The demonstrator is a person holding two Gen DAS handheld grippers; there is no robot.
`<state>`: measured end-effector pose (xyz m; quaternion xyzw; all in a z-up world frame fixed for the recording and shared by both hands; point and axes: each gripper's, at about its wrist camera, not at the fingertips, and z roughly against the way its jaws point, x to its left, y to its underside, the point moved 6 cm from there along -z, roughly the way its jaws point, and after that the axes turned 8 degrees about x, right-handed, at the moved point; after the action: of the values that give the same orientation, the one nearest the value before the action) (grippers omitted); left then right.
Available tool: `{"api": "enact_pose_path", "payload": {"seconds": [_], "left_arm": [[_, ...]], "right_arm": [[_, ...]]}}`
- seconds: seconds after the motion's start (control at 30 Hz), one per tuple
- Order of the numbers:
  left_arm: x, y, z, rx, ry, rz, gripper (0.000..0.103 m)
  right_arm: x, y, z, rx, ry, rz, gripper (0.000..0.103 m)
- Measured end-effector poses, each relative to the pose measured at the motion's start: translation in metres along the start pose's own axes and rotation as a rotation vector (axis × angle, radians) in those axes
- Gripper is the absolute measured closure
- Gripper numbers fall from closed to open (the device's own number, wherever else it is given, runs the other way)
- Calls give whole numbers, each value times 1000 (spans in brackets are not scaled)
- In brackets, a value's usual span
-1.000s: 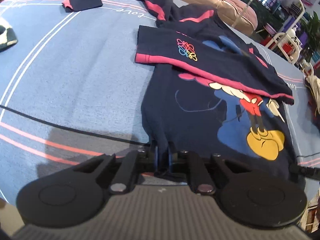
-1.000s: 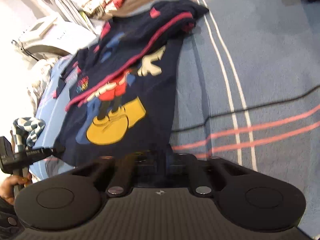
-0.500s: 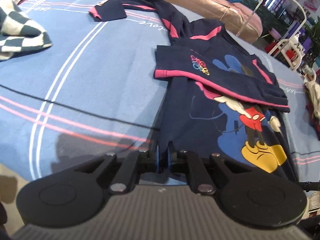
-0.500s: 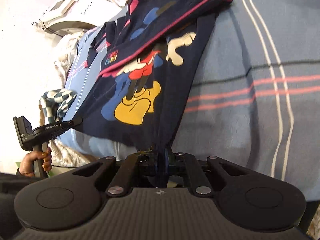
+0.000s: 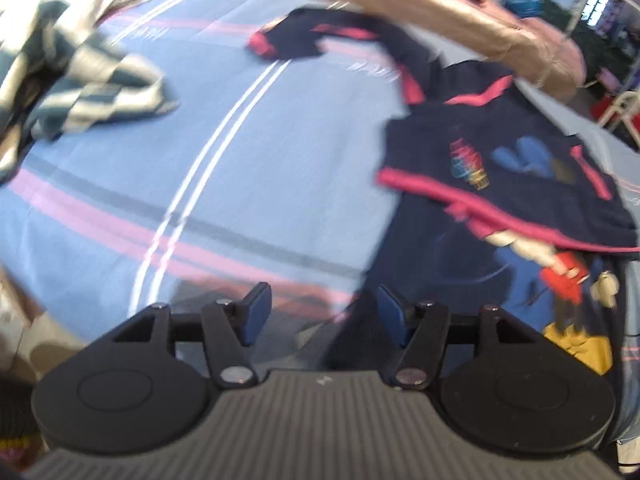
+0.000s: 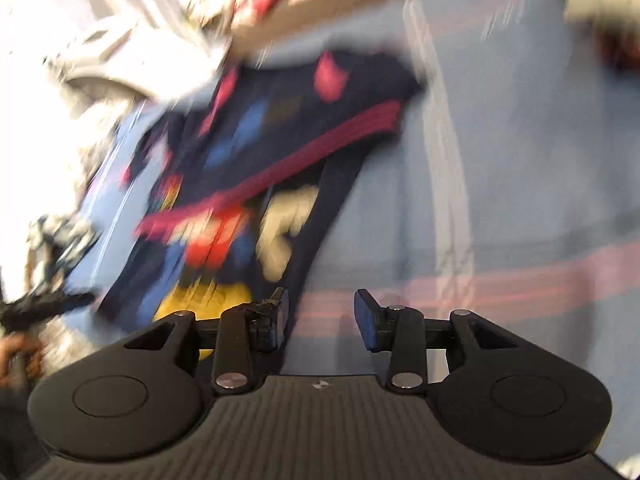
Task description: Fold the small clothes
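Observation:
A navy shirt with a cartoon print and pink trim lies flat on the blue striped bed sheet, one sleeve folded across its chest. My left gripper hovers above the shirt's lower left corner. Its jaws are opening, and only sheet shows between them. In the blurred right wrist view the shirt spreads to the upper left. My right gripper is above the shirt's lower right edge, jaws opening. The dark hem passes under the left finger, but the pads do not press on it.
A checked cloth lies crumpled at the sheet's far left. A tan cushion with a red item on it runs along the back. White furniture stands beyond the bed. The left gripper and a hand show at the left edge.
Both grippers were shut on the shirt's bottom hem and have let go, their jaws now apart. Both have lifted and tilted up, so more of the bed shows.

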<state>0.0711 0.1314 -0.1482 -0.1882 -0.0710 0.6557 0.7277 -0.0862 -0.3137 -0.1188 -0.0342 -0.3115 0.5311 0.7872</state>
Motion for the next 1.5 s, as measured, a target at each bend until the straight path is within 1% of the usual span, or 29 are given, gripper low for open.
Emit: {"api": "enact_pose_path", "payload": {"seconds": [0.07,0.1,0.17,0.2,0.27,0.3,0.37,0.43,0.53,0.57,0.6,0.67,0.7,0.73,0.77,0.8,0.87,0.97,1.03,1.1,1.13,1.17,1.2,1.23,1.27,1.3,1.33,1.4,1.5], "left_arm": [[-35,-11,-4,-15,47,-62,46],[-57,-15,-7,-16,84,-96,46],[-102,-19,-14,-20,164,-181,46],[-124,-19,-17,-21,190,-220,45],[-165,-16,-26,1,242,-298,45],[-184,-13,-31,15,272,-334,45],[-216,-1,-39,54,311,-395,45],[-238,13,-47,94,318,-458,44],[-256,32,-56,110,264,-549,38],[-257,36,-59,114,252,-561,35],[-257,39,-61,114,253,-566,31],[-255,44,-66,123,260,-559,26],[-254,44,-68,127,265,-557,26],[-253,44,-69,128,268,-554,26],[-252,44,-71,129,270,-550,26],[-251,45,-70,129,271,-550,25],[-249,43,-72,130,271,-556,24],[-249,45,-74,128,267,-569,20],[-250,46,-74,126,258,-580,19],[-251,47,-74,126,256,-588,18],[-251,47,-74,126,256,-587,18],[-250,47,-73,126,257,-584,18],[-250,46,-71,125,262,-580,18],[-249,45,-71,126,267,-574,18],[-248,44,-69,125,276,-563,18],[-246,42,-67,121,291,-547,18],[-245,39,-65,114,309,-528,18],[-247,28,-59,82,347,-495,18],[-260,0,-53,1,366,-495,18]], "right_arm": [[-10,-28,1,-111,56,10,37],[-18,-43,-3,-135,67,-3,37],[-37,-74,-17,-148,107,-72,37],[-48,-88,-24,-152,120,-119,38],[-67,-114,-42,-174,80,-202,40],[-76,-123,-51,-173,75,-240,44],[-90,-138,-69,-155,102,-268,47],[-85,-152,-86,-158,125,-241,48],[-78,-162,-97,-157,101,-167,48],[-76,-164,-99,-149,91,-140,48],[-75,-166,-104,-134,99,-116,49],[-76,-168,-107,-123,123,-109,50],[-76,-170,-108,-111,115,-97,62],[-75,-172,-111,-98,109,-80,90],[-75,-173,-111,-82,98,-72,102],[-75,-174,-110,-66,83,-79,101],[-78,-179,-103,-65,105,-96,102],[-85,-199,-86,-129,169,-104,102],[-88,-214,-89,-139,161,-147,103],[-86,-227,-95,-165,248,-102,103],[-85,-232,-99,-172,268,-79,103],[-84,-237,-105,-161,253,-75,102],[-85,-237,-108,-135,227,-98,98],[-86,-234,-107,-119,199,-133,78],[-86,-228,-103,-121,167,-168,69],[-83,-220,-97,-124,134,-183,56],[-79,-210,-91,-124,103,-176,53],[-70,-185,-76,-130,74,-120,53],[-50,-141,-58,-128,74,49,53]]}}
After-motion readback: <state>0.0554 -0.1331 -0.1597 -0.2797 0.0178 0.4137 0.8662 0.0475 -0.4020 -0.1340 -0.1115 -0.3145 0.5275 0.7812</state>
